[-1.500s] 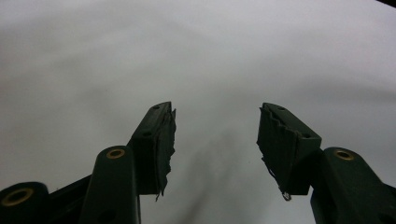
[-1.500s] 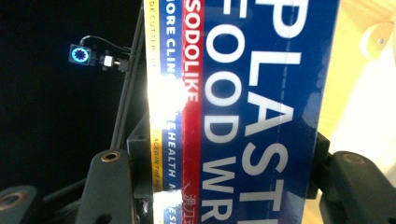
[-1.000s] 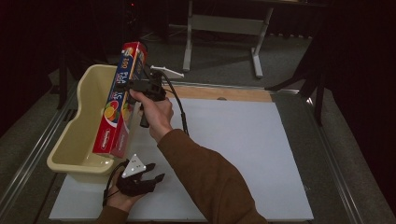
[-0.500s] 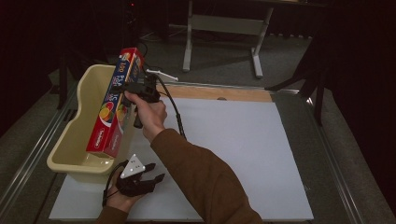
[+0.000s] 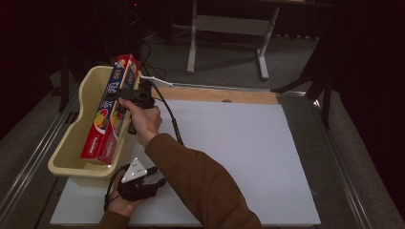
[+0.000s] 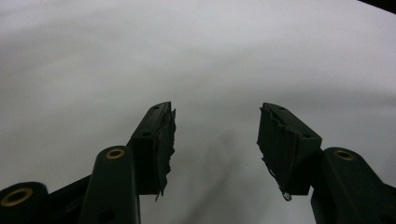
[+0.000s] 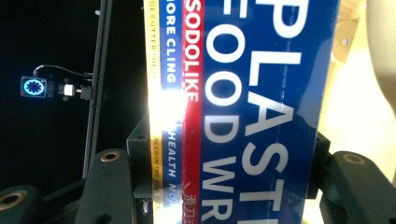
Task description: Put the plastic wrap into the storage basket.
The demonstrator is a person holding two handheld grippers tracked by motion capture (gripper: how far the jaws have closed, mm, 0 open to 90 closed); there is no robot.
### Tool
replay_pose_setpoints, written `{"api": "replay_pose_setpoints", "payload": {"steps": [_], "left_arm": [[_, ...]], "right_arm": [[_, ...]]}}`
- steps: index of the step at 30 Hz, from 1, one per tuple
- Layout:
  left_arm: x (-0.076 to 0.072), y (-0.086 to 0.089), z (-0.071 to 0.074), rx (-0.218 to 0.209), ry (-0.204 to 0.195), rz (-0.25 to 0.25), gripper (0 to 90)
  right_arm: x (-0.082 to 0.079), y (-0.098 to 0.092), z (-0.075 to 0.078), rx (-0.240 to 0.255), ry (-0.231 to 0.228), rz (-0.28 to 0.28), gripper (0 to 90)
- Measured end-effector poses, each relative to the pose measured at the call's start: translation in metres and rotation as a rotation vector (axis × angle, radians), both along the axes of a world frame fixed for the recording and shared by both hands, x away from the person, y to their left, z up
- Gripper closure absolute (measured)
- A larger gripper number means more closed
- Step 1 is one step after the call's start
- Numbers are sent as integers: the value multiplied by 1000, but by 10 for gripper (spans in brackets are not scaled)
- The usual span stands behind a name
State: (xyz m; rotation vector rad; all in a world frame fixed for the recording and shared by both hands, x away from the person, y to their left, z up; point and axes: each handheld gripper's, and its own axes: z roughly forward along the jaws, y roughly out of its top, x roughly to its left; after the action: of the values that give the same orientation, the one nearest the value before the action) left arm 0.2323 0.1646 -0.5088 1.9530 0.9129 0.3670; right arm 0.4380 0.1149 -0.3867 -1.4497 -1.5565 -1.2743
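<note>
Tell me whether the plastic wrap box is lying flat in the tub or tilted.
Tilted. The plastic wrap box has its near end down inside the tub, its far end raised above the rim, clamped in the right gripper.

Wrap box sinks lower into the tub

Since the earlier pictures, the right gripper point(image 5: 125, 98), clamped on the long box of plastic wrap point(image 5: 109, 117), has carried it down and toward the left side of the table, farther over the cream tub point(image 5: 71, 157). The box's lower end now sits deeper inside the tub, near its front wall, and the box leans at a flatter slant than before; its red top end stands lower against the dark background. The person's right hand and sleeve have followed, shifting leftward across the tub's rim.
</note>
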Motion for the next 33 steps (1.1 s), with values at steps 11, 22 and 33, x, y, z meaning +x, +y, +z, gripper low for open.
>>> {"api": "replay_pose_setpoints", "payload": {"steps": [11,22,33], "left_arm": [[-1,1,1,-11,-5,2,460],[-2,3,1,-18,-5,8,460],[-2,2,1,-14,-4,11,459]], "right_arm": [[-2,12,-15,-70,52,-4,407],[-2,22,-26,-207,78,-4,376],[-5,8,-4,-211,4,25,330]]}}
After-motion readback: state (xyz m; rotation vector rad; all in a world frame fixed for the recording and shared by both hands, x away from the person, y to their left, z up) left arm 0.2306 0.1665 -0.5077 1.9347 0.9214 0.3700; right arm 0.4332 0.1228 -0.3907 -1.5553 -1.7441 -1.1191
